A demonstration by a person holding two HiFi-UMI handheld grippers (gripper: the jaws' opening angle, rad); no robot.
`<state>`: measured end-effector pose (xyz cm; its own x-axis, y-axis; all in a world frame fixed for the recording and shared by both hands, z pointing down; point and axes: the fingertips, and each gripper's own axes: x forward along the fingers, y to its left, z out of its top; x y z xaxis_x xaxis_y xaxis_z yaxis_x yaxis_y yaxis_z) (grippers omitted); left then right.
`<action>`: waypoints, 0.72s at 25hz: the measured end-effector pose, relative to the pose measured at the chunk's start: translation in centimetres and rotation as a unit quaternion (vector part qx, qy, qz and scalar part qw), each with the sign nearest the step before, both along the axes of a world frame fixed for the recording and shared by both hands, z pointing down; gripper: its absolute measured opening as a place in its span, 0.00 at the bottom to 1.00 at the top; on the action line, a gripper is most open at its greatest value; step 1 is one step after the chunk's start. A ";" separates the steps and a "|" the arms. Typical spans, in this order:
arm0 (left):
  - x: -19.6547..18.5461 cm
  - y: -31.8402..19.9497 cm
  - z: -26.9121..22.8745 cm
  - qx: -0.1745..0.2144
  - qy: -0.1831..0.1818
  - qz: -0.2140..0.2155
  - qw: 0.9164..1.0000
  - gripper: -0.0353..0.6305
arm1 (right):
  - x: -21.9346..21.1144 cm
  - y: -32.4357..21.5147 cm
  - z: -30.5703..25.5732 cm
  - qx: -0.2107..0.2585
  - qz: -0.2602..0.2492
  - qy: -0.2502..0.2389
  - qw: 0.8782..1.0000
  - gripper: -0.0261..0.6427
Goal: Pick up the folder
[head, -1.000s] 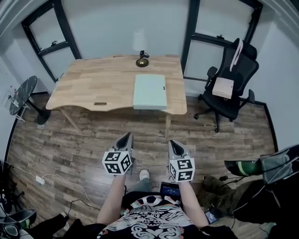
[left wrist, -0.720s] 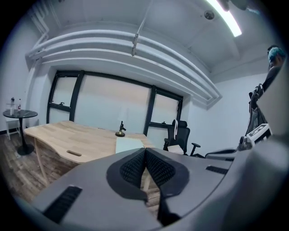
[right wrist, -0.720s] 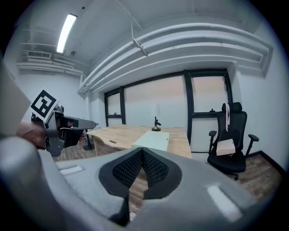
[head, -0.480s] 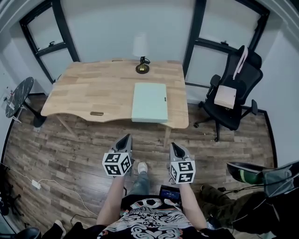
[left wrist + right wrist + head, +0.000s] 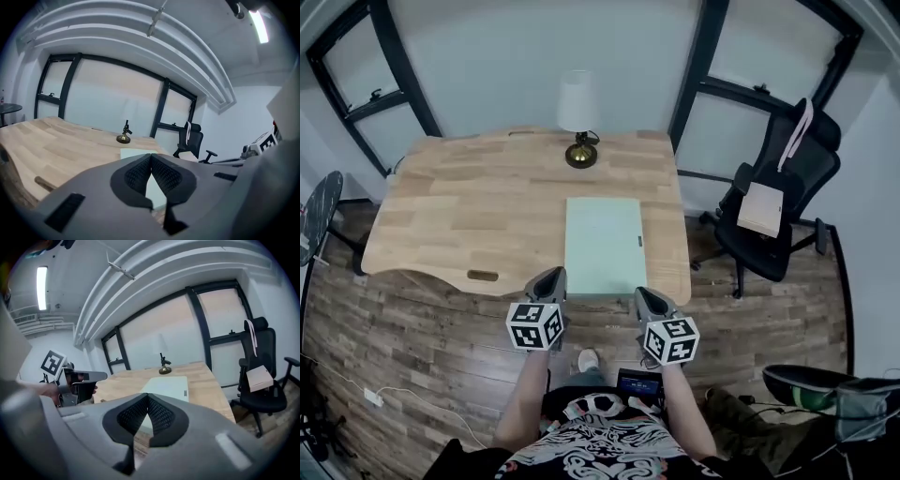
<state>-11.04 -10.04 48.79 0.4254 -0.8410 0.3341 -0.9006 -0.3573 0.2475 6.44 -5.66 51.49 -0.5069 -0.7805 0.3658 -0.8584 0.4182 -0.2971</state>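
A pale green folder [image 5: 604, 246] lies flat on the wooden desk [image 5: 478, 216], near its front right corner. It also shows as a light slab beyond the jaws, the folder [image 5: 136, 153] in the left gripper view and the folder [image 5: 168, 384] in the right gripper view. My left gripper [image 5: 549, 279] hangs just short of the desk's front edge, left of the folder's near end. My right gripper [image 5: 648, 296] is level with it, at the folder's near right corner. Both are shut and hold nothing. The tips of the left gripper [image 5: 151, 156] and of the right gripper [image 5: 147, 397] meet.
A table lamp [image 5: 577, 120] with a white shade and brass foot stands at the desk's back edge, behind the folder. A black office chair [image 5: 780, 202] with a tan package on its seat is to the right. Bags lie on the floor at lower right.
Both grippers and the head have come forward to the desk; the folder now lies right in front of the jaw tips instead of well ahead. Both grippers stayed shut.
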 end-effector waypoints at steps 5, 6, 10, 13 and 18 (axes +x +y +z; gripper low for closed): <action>-0.7 -6.1 1.0 -0.014 -0.010 0.015 1.000 0.06 | 0.3 -5.2 -0.9 0.009 0.031 -0.060 0.998 0.05; -0.6 -6.8 1.2 -0.016 -0.002 0.016 1.000 0.06 | 0.5 -5.7 -0.7 0.011 0.028 -0.038 0.999 0.05; -0.3 -8.5 2.5 -0.027 -0.002 0.019 0.999 0.06 | 0.9 -7.1 0.3 0.012 0.029 0.027 0.999 0.05; -0.2 -9.3 3.1 -0.032 -0.002 0.020 0.999 0.06 | 1.9 -8.4 0.9 0.003 0.067 0.023 0.998 0.05; -0.6 -10.7 3.5 -0.036 0.029 0.022 0.999 0.06 | 2.8 -10.4 -0.5 0.034 0.102 -0.094 0.990 0.05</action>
